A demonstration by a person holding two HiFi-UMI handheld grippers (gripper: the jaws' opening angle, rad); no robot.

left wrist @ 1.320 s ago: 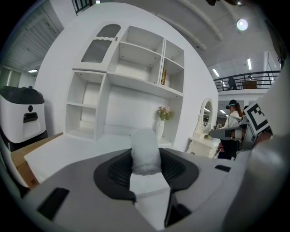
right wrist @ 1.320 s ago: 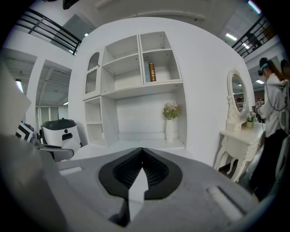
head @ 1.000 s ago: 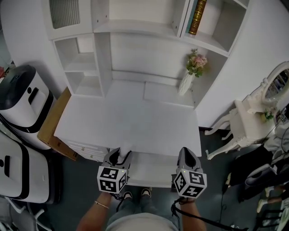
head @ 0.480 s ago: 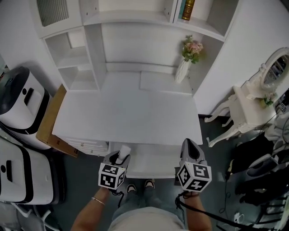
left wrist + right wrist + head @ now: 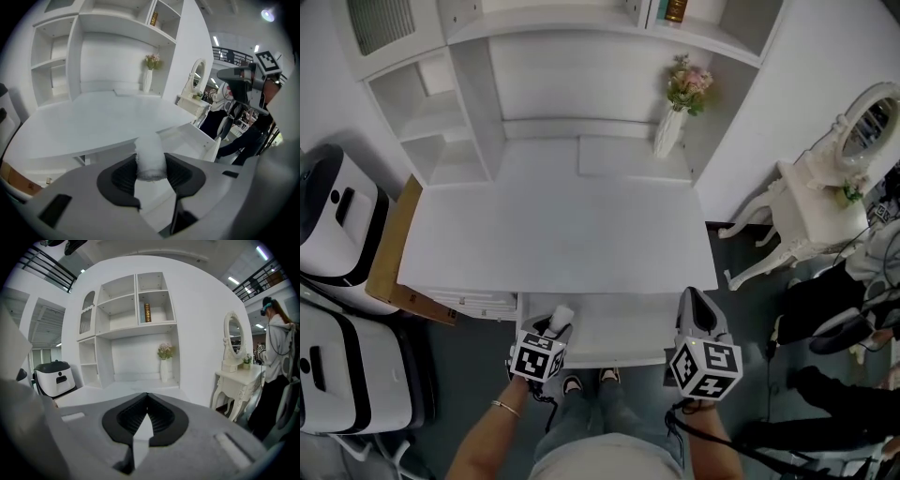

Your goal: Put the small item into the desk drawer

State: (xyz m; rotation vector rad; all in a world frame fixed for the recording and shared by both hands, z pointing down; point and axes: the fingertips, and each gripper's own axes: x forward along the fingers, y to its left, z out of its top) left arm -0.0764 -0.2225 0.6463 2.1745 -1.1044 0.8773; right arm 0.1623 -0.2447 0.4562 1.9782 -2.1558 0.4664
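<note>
So my left gripper (image 5: 553, 326) is clamped on the small item (image 5: 150, 158), a little white fuzzy roll, with both pads squeezing its sides and the top poking out past the jaws. It's hanging over the left end of the open drawer (image 5: 619, 336), which sticks out toward me from under the near edge of the white desk (image 5: 553, 234). The right gripper (image 5: 695, 302) is over by the right end of the drawer, jaws pressed together with nothing in them. There's a vase of flowers (image 5: 672, 131) at the far right of the desk, well away from everything.
</note>
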